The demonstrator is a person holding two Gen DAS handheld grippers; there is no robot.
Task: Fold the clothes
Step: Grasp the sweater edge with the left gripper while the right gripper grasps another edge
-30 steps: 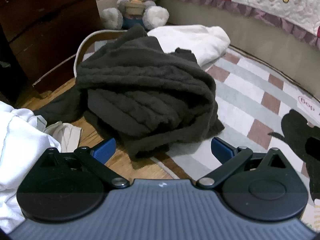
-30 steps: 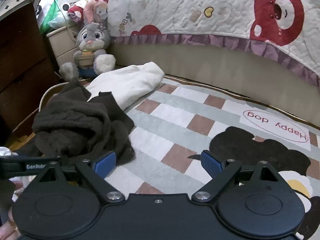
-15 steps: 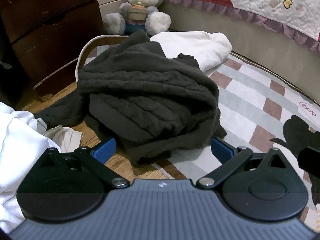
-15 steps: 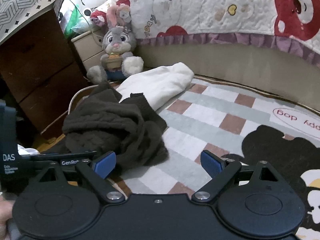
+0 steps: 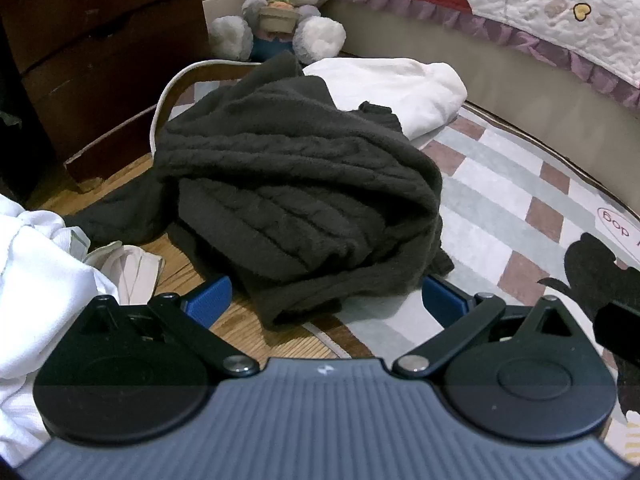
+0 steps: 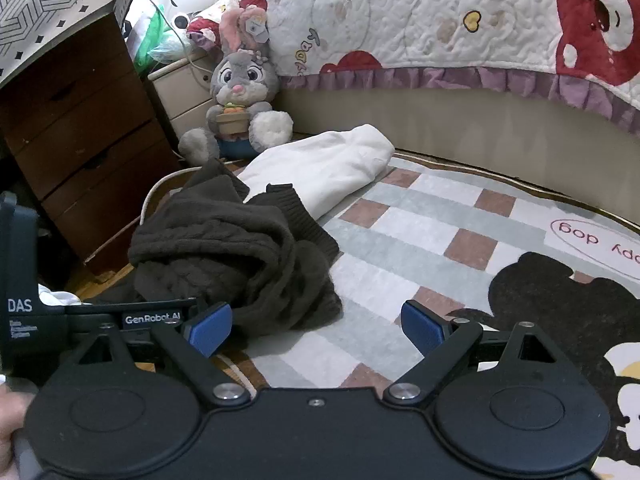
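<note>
A crumpled dark brown knit sweater point(image 5: 296, 184) lies bunched at the edge of a checked rug point(image 5: 500, 184), one part trailing onto the wooden floor. My left gripper point(image 5: 324, 300) is open just in front of its near hem, with nothing between the blue fingers point(image 5: 208, 300). In the right wrist view the same sweater point(image 6: 232, 252) lies ahead to the left. My right gripper point(image 6: 316, 326) is open over the rug, empty. The left gripper's body point(image 6: 100, 312) shows at the left edge there. A folded white garment point(image 5: 396, 88) lies behind the sweater.
A heap of white cloth point(image 5: 40, 264) lies on the wooden floor point(image 5: 188, 268) at the left. A grey plush rabbit point(image 6: 240, 112) sits by a dark wooden dresser point(image 6: 80, 120). A bed side with a quilted cover point(image 6: 440, 20) runs along the back. A hand point(image 6: 12, 420) shows at bottom left.
Both grippers have drawn back and tilted up a little, so the sweater sits lower and farther in view. The left gripper's body has come into the right wrist view. Both stayed open.
</note>
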